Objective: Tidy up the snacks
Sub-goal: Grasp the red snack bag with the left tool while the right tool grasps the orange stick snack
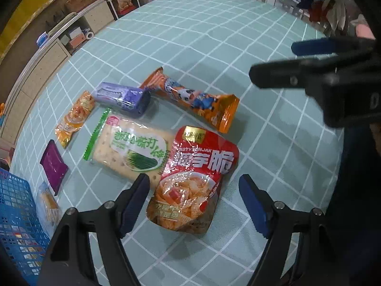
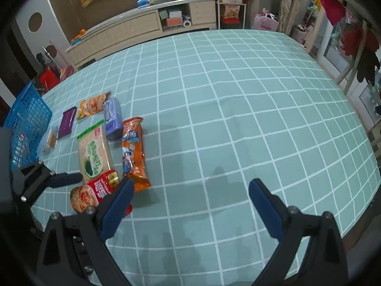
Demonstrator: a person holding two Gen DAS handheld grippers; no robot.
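Note:
My left gripper [image 1: 193, 181] hangs open over a red konjac pouch [image 1: 197, 174], whose lower half lies between the blue pads without touching them. A green-edged cracker pack [image 1: 133, 152] lies beside the pouch, slightly under it. Beyond lie an orange cartoon bag [image 1: 195, 100], a purple pack [image 1: 123, 97], a small orange packet [image 1: 73, 119], a dark purple sachet [image 1: 53, 166] and a clear-wrapped snack [image 1: 48, 202]. My right gripper [image 2: 191, 182] stands open over bare cloth, to the right of the red pouch [image 2: 95, 190] and the orange bag [image 2: 133, 150].
A blue mesh basket [image 1: 16, 226] stands at the table's left edge, next to the small snacks. The table wears a teal grid cloth [image 2: 238, 95]. Low cabinets [image 2: 133, 28] and shelves line the wall behind. The right gripper [image 1: 273, 60] shows at the upper right of the left wrist view.

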